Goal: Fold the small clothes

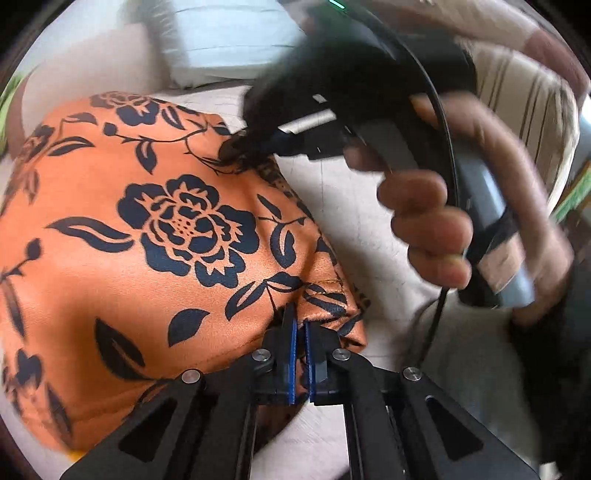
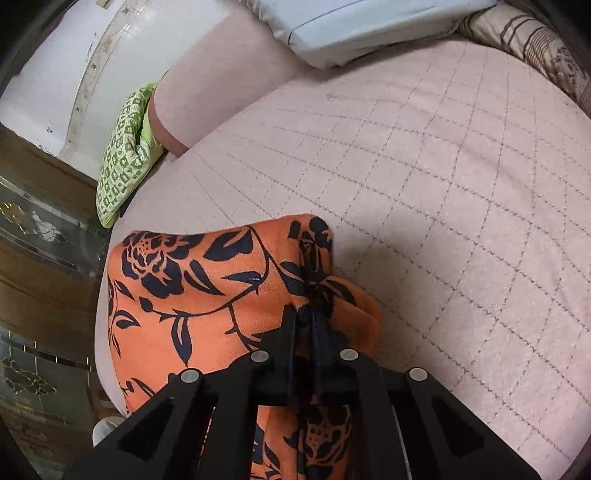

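Observation:
An orange cloth with a dark blue rose print [image 1: 147, 229] lies on a pale quilted bed. My left gripper [image 1: 301, 325] is shut on its near right edge, the fabric bunched between the blue pads. My right gripper [image 1: 240, 146] shows in the left wrist view, held in a hand, pinching the cloth's far right corner. In the right wrist view the right gripper [image 2: 304, 317] is shut on a gathered fold of the same cloth [image 2: 207, 295], which spreads to the left and hangs below the fingers.
The quilted bed cover [image 2: 443, 184] stretches right and far. A white pillow [image 2: 351, 26] and a striped pillow [image 2: 535, 48] lie at the far edge. A green patterned cloth [image 2: 125, 155] sits at the left edge beside a wooden cabinet [image 2: 37, 277].

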Motion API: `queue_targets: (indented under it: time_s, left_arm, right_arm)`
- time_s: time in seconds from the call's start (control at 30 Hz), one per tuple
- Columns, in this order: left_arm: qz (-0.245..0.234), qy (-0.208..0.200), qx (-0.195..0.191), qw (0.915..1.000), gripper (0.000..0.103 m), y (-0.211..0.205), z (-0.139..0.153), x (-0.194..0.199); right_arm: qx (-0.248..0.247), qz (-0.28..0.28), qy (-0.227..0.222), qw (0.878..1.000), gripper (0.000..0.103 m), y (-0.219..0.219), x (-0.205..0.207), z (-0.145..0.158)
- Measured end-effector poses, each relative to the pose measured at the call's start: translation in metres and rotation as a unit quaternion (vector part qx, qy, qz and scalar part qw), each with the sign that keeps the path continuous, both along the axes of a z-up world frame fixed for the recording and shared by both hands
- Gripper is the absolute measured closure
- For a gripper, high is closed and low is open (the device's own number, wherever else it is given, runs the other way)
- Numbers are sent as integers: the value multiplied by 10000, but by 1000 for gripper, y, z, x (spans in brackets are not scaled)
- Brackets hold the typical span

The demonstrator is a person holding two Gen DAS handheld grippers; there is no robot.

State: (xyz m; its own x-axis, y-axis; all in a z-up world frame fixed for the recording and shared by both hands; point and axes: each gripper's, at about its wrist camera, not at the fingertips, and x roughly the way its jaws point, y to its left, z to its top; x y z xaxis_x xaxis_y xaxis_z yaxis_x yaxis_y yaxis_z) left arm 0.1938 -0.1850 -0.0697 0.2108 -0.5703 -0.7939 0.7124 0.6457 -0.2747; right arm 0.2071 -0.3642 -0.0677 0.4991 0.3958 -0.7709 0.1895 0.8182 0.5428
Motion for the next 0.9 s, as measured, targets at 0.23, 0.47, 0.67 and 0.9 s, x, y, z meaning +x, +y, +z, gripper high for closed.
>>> queue_targets:
  time_s: [0.23, 0.47, 0.67, 0.9]
  left_arm:
    - [797, -247, -497, 9953, 43, 80, 57, 18]
    - [2267, 490, -1059, 9669, 39, 165, 43, 120]
    - [2171, 2199, -1617, 9372, 30, 164, -34, 185]
    - [2239, 2574, -1799, 9226, 54, 156, -69, 194]
  right_arm:
    - [426, -391, -861, 9946, 16, -20, -22, 36]
    - [660, -178, 130, 9976, 16, -25, -2, -6]
    - [1040, 154, 426, 9935, 21, -8, 12, -30]
    - [1173, 338, 667, 9903, 54, 1, 17, -48]
